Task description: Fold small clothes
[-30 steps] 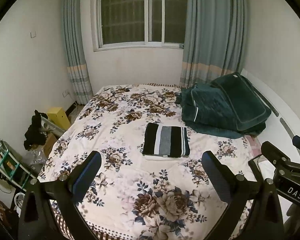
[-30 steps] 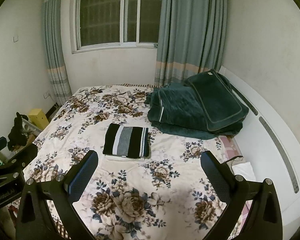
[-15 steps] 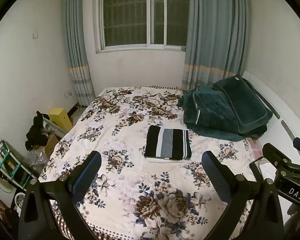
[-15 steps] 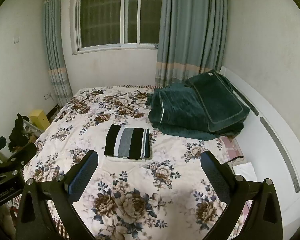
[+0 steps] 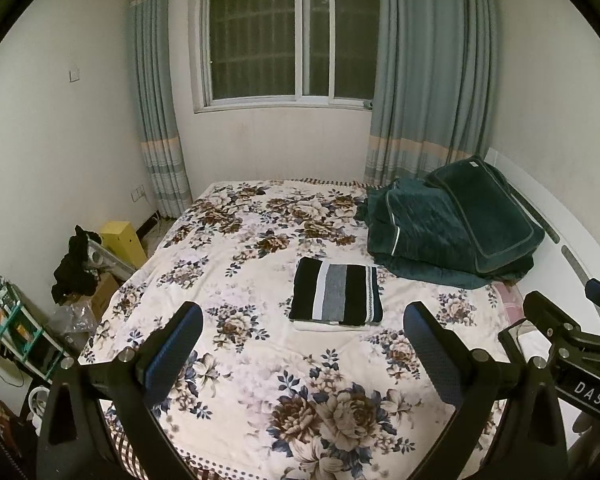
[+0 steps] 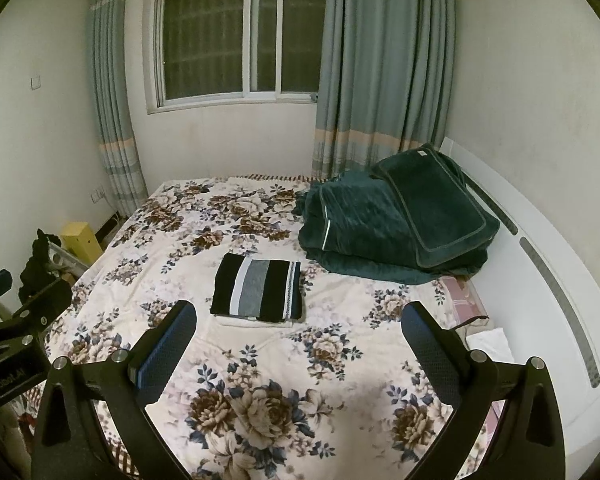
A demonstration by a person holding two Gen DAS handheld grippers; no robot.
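Note:
A folded garment with black, white and grey stripes lies flat in the middle of the bed, on top of a folded white piece whose edge shows beneath it. My left gripper is open, held well back from the garment over the near part of the bed, with nothing between its fingers. My right gripper is open too, empty, and equally far back. The right gripper's body shows at the right edge of the left wrist view, the left one's at the left edge of the right wrist view.
A floral bedspread covers the bed. A dark green quilt and pillow are piled at the far right by the white headboard. Yellow box, black cloth and clutter stand left of the bed. Window and curtains behind.
Both grippers have pulled back and tilted up a little, so the folded garment sits lower and smaller in both views. Nothing on the bed has moved.

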